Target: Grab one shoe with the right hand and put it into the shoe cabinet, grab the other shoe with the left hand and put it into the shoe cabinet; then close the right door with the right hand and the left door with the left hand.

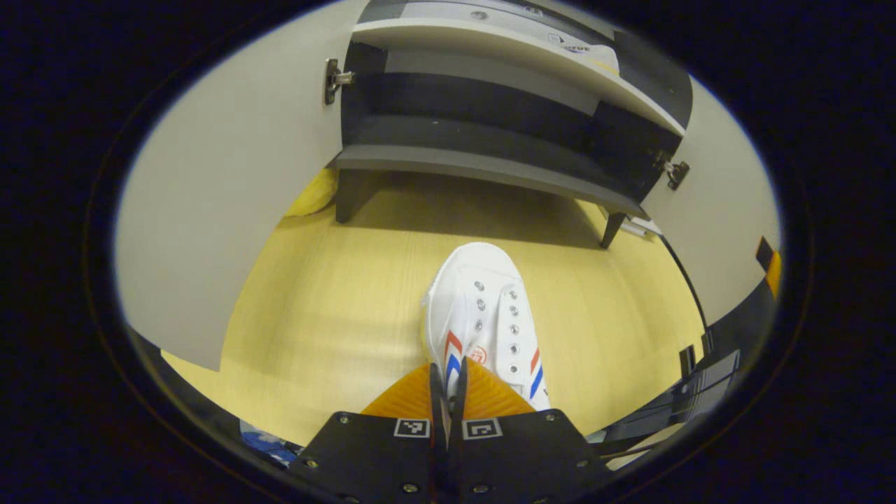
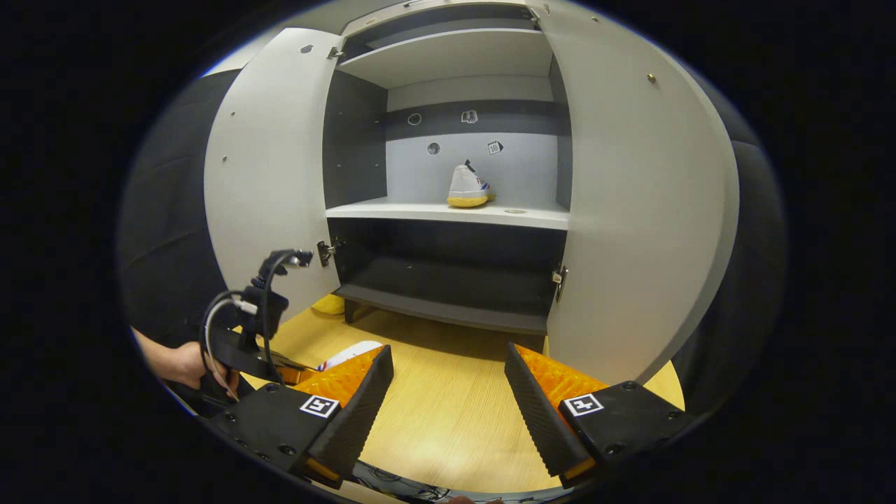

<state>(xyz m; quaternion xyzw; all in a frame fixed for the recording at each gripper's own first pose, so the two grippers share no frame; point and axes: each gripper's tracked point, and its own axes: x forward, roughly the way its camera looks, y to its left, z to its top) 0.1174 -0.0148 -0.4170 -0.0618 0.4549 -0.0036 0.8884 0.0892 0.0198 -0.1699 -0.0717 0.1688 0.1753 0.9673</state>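
Note:
A white shoe (image 1: 486, 315) with red and blue stripes lies toe-forward over the wooden floor (image 1: 329, 315), in front of the open shoe cabinet (image 1: 483, 168). My left gripper (image 1: 448, 381) is shut on the shoe's near rim, its fingers pressed together on the edge. The right gripper view has that shoe (image 2: 350, 353) low on the left, beside the left gripper (image 2: 245, 336) and the hand holding it. My right gripper (image 2: 448, 392) stands open with nothing between its fingers, facing the cabinet (image 2: 448, 210). A second white shoe (image 2: 469, 189) rests heel-out on the middle shelf.
Both cabinet doors stand wide open: the left door (image 2: 269, 175) and the right door (image 2: 637, 210) flank the opening. The dark bottom shelf (image 2: 448, 308) sits on short legs above the floor. A yellow object (image 1: 315, 192) lies under the cabinet's left corner.

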